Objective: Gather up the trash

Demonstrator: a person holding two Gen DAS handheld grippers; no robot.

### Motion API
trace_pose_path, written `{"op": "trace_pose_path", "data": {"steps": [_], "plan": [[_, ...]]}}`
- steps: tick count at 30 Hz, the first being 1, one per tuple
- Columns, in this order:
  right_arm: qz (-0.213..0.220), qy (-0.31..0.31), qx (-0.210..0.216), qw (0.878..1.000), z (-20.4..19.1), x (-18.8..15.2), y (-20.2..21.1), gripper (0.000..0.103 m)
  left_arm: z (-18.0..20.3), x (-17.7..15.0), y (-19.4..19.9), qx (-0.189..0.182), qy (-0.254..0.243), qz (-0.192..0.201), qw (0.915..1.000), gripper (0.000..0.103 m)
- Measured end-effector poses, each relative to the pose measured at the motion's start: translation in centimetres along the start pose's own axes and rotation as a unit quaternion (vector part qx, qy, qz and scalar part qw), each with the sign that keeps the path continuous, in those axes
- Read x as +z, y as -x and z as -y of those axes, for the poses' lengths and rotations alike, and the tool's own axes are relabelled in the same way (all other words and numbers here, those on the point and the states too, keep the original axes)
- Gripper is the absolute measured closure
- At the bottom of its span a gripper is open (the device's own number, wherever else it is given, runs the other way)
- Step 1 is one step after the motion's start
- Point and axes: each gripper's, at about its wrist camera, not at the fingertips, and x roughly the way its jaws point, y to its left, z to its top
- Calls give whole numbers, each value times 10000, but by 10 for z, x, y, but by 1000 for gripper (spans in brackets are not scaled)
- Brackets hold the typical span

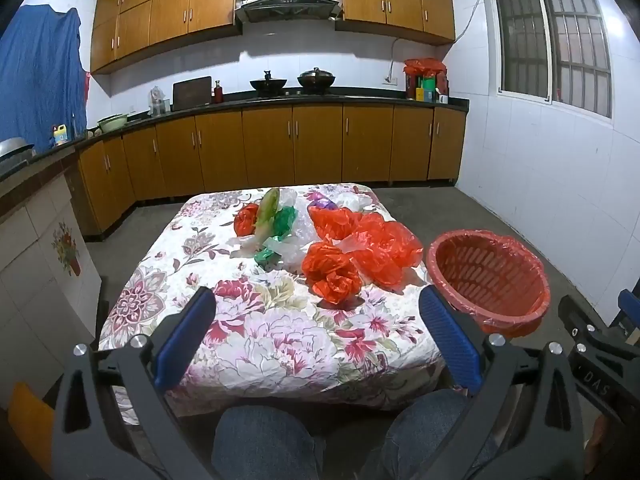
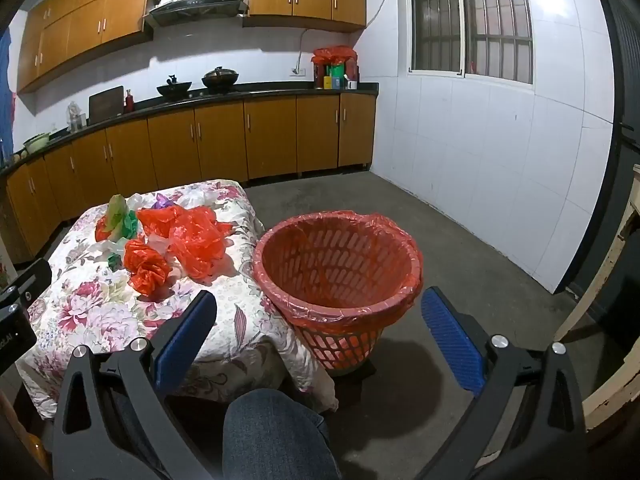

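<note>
**Supervisor:** State the risks from this position.

**Operator:** I see three. First, the crumpled red bag (image 1: 331,276) sits ahead of the left gripper (image 1: 316,338), slightly right of its centreline, touching the larger red bag (image 1: 380,250) behind it. A careless pinch could catch both films, or drag the floral cloth (image 1: 280,344) with them. Second, the film is light and springy; in my judgement a shallow grip lets it slip out during transfer. Third, the basket (image 2: 340,264) stands on the floor against the table's right edge, directly ahead of the right gripper (image 2: 320,332). Its red liner (image 2: 396,220) is only folded over the rim, so a bump from a finger could pull it loose or tip the basket.

**Supervisor:** Report jaw state.

**Operator:** Left jaws are spread wide, holding nothing and touching nothing; they hover above the near part of the cloth. Right jaws are equally wide, empty, short of the basket rim.

**Supervisor:** Where is the trash?

**Operator:** All of it lies beyond the left jaws: red bags right of centre, green bag (image 1: 282,222) and clear film farther off, left of centre. The basket appears empty.
</note>
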Motion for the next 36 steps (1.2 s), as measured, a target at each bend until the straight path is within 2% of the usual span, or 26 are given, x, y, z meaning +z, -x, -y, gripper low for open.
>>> {"op": "trace_pose_path", "data": {"steps": [36], "plan": [[16,-12,-26,10000,1,2,-3,2,0,0,0,0,-2,-24,10000,4]]}}
